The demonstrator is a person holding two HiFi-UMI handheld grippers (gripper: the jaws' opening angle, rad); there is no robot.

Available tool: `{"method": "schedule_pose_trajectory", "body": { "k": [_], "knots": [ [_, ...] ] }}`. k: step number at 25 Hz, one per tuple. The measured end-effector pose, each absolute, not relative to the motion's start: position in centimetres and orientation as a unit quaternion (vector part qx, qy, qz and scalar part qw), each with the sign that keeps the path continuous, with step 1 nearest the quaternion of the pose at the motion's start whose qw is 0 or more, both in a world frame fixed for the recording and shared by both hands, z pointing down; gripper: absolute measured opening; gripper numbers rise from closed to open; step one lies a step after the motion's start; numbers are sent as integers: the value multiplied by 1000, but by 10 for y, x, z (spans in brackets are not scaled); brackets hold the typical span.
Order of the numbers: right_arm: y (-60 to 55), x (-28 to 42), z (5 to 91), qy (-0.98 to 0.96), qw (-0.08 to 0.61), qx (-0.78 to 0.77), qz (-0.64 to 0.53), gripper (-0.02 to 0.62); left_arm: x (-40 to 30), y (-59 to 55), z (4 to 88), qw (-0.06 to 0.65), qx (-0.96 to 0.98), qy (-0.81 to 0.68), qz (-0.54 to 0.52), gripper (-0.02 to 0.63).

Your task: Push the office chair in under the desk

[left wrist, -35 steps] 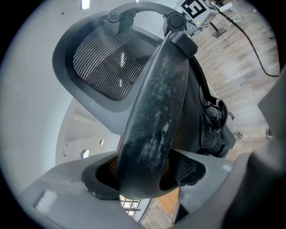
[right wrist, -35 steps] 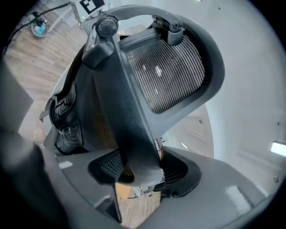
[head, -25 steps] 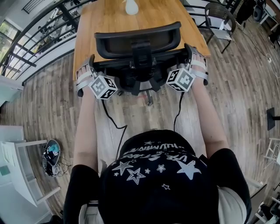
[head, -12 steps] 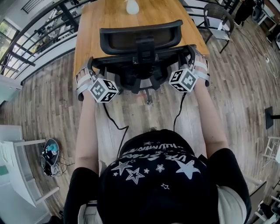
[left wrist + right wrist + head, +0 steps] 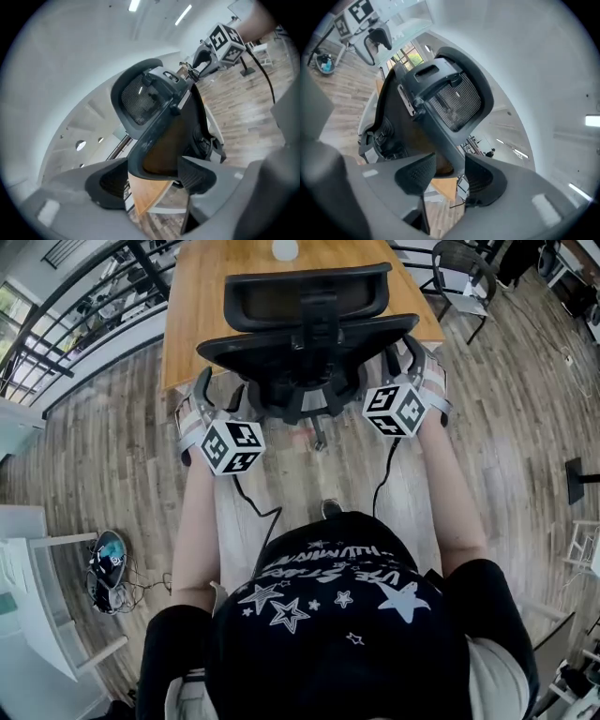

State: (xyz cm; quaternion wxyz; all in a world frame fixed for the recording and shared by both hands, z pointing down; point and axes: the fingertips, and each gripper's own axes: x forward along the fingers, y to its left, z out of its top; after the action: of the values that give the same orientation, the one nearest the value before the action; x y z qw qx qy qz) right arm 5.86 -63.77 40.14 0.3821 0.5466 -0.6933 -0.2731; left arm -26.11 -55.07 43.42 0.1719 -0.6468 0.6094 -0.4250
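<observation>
Two clamps on office chair (image 5: 281,348): left gripper (image 5: 154,176); right gripper (image 5: 450,171) just tightened.

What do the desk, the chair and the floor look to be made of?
Desk: wood or wood veneer, warm orange with visible grain and a smooth satin sheen.
Chair: matt black frame, probably moulded plastic. Its headrest shows a fine mesh, likely woven fabric.
Floor: grey-brown planks with grain and seams. It could be wood or wood-look laminate; the look leaves that open.
</observation>
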Motion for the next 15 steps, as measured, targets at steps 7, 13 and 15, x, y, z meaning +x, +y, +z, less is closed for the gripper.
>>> {"method": "schedule_pose_trajectory", "body": {
  "k": [7, 13, 15],
  "knots": [
    [-580, 53, 392, -718, 345, 558, -232, 149, -220, -497, 427, 111, -723, 601, -321, 336],
    [-528, 37, 374, -732, 297, 567, -232, 59, -200, -456, 409, 130, -759, 587, -252, 266],
    [-513, 29, 369, -741, 278, 568, -227, 20, -199, -444, 401, 131, -760, 593, -230, 220]
  ]
}}
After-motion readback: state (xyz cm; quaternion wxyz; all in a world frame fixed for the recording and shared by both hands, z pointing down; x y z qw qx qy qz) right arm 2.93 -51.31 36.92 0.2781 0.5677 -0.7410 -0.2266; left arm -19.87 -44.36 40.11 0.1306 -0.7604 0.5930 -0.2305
